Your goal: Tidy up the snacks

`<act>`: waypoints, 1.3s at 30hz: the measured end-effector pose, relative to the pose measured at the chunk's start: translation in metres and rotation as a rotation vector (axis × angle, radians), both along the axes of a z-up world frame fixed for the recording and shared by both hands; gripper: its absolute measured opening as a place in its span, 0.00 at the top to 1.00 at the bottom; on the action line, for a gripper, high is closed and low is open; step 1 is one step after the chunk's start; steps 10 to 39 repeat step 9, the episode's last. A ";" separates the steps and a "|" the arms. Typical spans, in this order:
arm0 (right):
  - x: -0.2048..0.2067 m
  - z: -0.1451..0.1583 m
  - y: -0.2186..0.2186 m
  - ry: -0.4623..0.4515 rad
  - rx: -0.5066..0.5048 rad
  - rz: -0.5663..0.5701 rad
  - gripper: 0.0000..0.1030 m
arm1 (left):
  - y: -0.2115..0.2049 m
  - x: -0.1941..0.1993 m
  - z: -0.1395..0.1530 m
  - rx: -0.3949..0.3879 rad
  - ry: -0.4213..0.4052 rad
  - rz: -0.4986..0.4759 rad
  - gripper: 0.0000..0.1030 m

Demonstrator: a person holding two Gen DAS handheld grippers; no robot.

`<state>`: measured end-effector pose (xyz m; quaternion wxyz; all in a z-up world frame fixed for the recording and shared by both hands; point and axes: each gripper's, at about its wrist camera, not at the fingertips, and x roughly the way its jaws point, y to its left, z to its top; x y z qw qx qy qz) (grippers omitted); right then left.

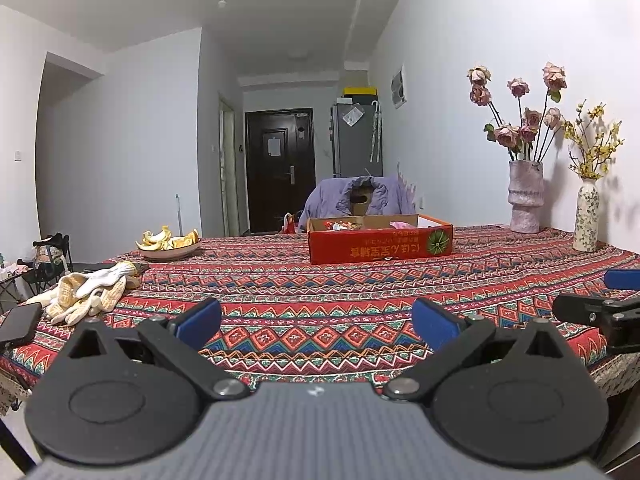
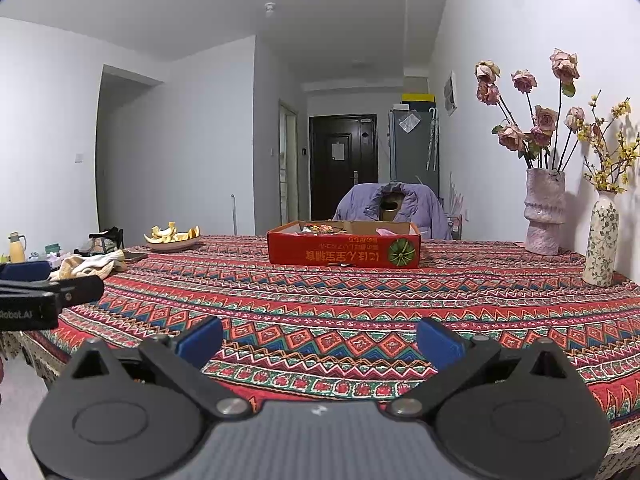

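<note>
Hovering low at the near edge of the red patterned tablecloth, I held my left gripper and right gripper with fingers spread, pinching nothing. The snacks lay inside the shallow red cardboard box far across the table. No loose packets showed outside it, so either sorting inside remained or all was gathered.

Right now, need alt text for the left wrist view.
The open left gripper hovers empty over a patterned tablecloth, facing a red cardboard box of snacks farther back. Work gloves and a plate of orange peel lie to the left, two vases of flowers to the right.
</note>
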<state>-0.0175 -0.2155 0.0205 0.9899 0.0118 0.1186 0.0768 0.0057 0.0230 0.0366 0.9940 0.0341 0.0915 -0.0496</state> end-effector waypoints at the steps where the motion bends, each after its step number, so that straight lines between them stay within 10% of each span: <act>1: 0.000 0.000 0.000 -0.001 0.001 0.000 0.00 | 0.000 0.000 0.000 0.001 0.000 0.001 0.00; 39: 0.001 0.000 0.000 0.001 -0.001 0.002 0.00 | 0.001 0.000 -0.001 -0.004 0.005 -0.006 0.00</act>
